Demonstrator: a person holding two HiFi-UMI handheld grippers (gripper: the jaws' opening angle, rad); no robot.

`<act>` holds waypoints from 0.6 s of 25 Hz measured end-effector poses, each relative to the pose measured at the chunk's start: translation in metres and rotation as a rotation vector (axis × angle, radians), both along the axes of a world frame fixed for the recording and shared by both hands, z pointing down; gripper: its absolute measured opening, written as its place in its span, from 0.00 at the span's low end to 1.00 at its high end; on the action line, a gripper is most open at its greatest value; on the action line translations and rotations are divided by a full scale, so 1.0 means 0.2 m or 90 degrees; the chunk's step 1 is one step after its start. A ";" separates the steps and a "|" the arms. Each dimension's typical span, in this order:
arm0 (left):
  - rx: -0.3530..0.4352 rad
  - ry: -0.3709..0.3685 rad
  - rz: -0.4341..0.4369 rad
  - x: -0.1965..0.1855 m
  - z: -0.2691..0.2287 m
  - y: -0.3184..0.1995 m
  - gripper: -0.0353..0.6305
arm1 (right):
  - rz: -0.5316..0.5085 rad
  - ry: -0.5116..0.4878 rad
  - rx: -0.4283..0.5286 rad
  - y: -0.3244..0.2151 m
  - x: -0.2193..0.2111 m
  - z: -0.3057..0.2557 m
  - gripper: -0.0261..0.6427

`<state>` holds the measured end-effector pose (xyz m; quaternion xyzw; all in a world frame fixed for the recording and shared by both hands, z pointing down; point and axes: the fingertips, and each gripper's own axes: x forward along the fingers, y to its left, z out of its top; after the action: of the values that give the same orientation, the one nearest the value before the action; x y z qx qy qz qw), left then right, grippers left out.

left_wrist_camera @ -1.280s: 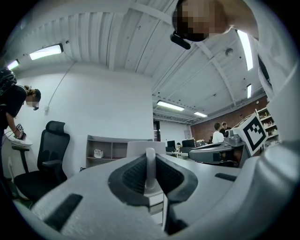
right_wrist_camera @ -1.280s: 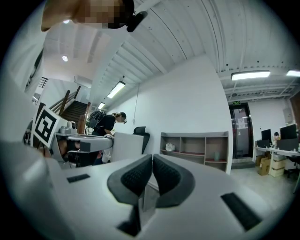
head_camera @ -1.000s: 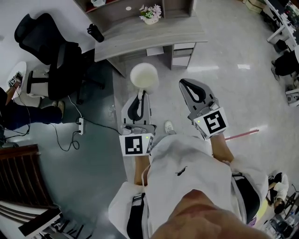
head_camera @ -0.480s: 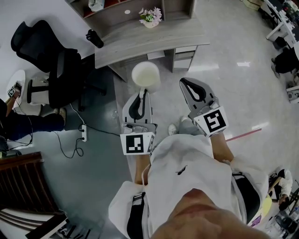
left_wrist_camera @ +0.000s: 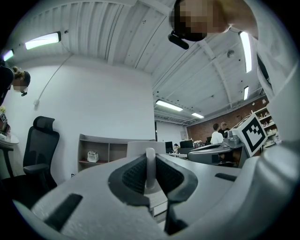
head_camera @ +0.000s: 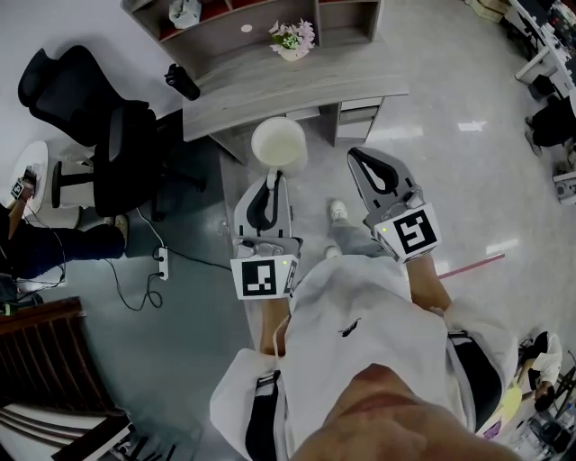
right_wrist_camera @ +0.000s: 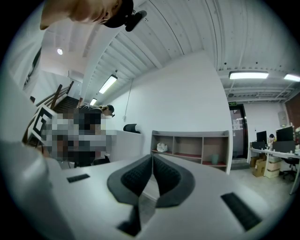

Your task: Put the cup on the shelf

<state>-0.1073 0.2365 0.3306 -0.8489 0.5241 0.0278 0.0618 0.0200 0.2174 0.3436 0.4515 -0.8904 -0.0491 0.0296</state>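
Desk and shelf are drawing nearer in the head view as I am walking forward. My left gripper is pinching the cup by its handle, carrying it out front. The shelf is lying straight ahead, beyond the desk. My right gripper is riding alongside, closed and empty.

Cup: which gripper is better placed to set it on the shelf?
Left. The left gripper grips the cup by its handle and points toward the shelf. The right gripper is shut and empty.
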 end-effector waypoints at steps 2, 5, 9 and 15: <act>0.002 0.001 -0.001 0.01 0.00 -0.05 0.13 | 0.000 -0.001 0.000 -0.06 0.01 0.00 0.09; 0.003 0.002 -0.002 0.02 0.01 -0.14 0.13 | -0.005 0.000 0.001 -0.14 0.01 0.02 0.09; 0.001 0.002 -0.003 0.05 0.01 -0.26 0.13 | -0.011 -0.003 0.006 -0.27 0.03 0.02 0.09; -0.006 0.002 -0.015 0.06 0.02 -0.46 0.13 | -0.024 -0.004 0.001 -0.48 0.03 0.02 0.09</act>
<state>-0.0962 0.1437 0.3340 -0.8428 0.5345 0.0259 0.0577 0.0269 0.1222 0.3472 0.4345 -0.8990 -0.0490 0.0259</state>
